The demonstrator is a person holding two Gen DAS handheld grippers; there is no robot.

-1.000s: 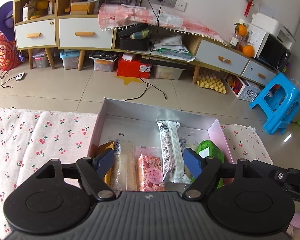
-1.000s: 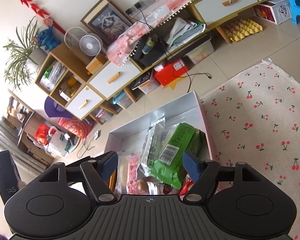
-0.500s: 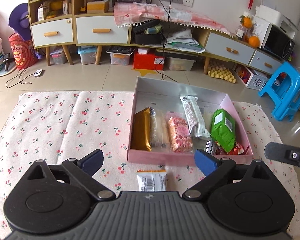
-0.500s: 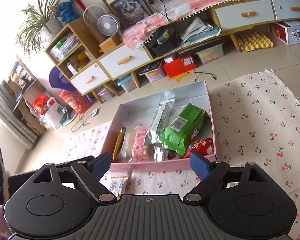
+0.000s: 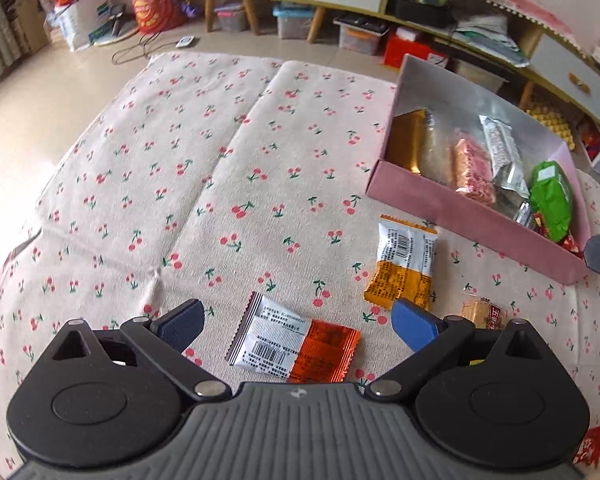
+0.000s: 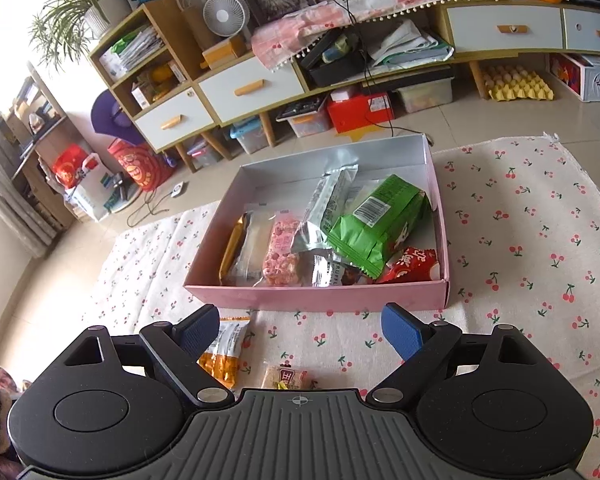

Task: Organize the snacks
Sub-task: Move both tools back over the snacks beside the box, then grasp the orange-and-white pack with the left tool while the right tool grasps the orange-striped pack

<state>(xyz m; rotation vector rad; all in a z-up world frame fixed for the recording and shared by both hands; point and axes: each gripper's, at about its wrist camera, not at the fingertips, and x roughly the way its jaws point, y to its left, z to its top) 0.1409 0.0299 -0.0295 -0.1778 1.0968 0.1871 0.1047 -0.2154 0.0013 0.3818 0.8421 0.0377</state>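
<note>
Pink box seen right of yellow packet; orange-silver packet framed between spread left gripper jaws; right gripper spread, empty.

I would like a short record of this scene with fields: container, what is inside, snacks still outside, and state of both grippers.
container: pink cardboard box on the cherry-print cloth
inside: green crinkled packet, pink rice bar, gold wrapper, silver pouches
outside: silver-and-red foil sachet, white-and-orange sachet, small clear-wrapped biscuit
left gripper: jaws open, empty
right gripper: jaws open, empty
</note>
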